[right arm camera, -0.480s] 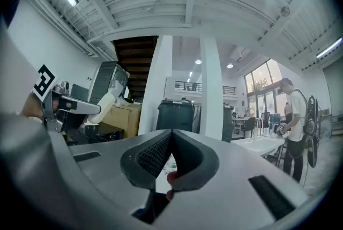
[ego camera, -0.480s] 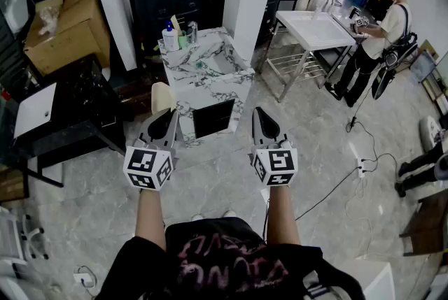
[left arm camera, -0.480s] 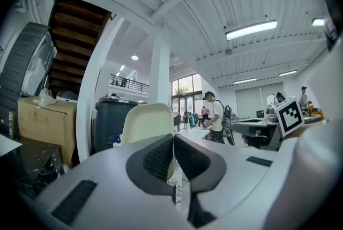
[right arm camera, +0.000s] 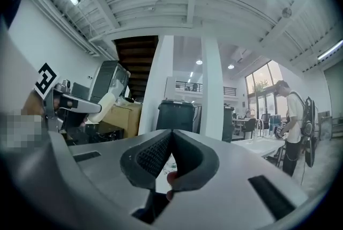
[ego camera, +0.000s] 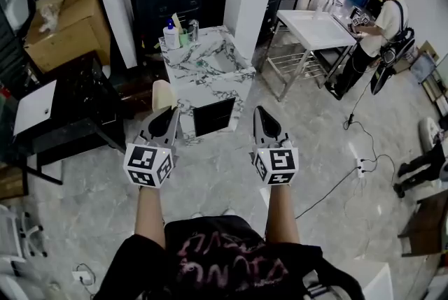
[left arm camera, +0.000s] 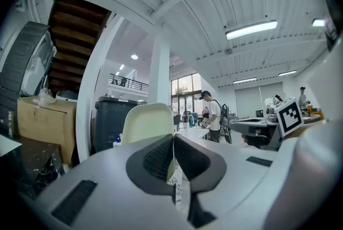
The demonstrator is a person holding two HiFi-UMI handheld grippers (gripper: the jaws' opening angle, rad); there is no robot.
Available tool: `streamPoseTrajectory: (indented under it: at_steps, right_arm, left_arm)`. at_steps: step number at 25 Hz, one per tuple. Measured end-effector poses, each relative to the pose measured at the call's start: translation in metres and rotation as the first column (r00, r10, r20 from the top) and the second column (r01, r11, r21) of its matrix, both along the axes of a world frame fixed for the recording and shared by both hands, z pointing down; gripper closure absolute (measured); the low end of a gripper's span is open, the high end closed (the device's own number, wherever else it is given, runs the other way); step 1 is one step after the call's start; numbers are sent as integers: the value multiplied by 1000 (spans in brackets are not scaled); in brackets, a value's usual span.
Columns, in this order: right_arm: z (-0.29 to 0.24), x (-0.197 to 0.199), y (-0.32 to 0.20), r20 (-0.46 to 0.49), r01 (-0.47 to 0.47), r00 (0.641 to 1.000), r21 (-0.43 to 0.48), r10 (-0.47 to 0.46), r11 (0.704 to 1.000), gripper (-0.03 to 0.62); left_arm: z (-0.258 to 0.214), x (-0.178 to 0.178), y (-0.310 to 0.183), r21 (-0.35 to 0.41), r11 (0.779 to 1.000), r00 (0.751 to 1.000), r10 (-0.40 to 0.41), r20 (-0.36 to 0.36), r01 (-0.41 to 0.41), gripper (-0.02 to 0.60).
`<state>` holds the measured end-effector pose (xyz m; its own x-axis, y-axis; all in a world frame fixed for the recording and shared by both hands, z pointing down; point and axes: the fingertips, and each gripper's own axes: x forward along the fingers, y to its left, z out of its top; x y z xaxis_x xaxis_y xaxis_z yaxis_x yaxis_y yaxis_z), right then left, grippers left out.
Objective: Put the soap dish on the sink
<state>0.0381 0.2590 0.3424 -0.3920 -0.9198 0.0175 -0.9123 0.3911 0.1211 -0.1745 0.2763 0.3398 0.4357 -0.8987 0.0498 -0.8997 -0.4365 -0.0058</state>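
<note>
Soap dish [ego camera: 162, 95] stays pinched upright in the closed left hand-held gripper [ego camera: 166, 118], short of the sink [ego camera: 183, 72]. Nothing has moved. The right hand-held gripper [ego camera: 260, 117] is closed and empty. Placing remains undone.

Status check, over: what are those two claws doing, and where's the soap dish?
Left gripper shut on soap dish, dish on edge. Right gripper shut, empty. Sink ahead, not yet reached; bottles at its far end.

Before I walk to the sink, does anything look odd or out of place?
Only the soap dish: the left gripper pinches it by one edge, so it stands upright rather than flat. Nothing looks spilled.
</note>
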Motion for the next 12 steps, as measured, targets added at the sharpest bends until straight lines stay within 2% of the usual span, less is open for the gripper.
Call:
streamPoseTrajectory:
  at_steps: [3, 12]
  right_arm:
    - [0, -5, 1, 25, 9, 1000, 0, -9, 1000, 580]
    - [14, -25, 11, 15, 1, 1000, -21, 0, 1000, 580]
  left_arm:
    - [1, -3, 2, -2, 1000, 1000, 7, 7, -7, 558]
    - [8, -25, 15, -2, 1000, 1000, 13, 2, -13, 558]
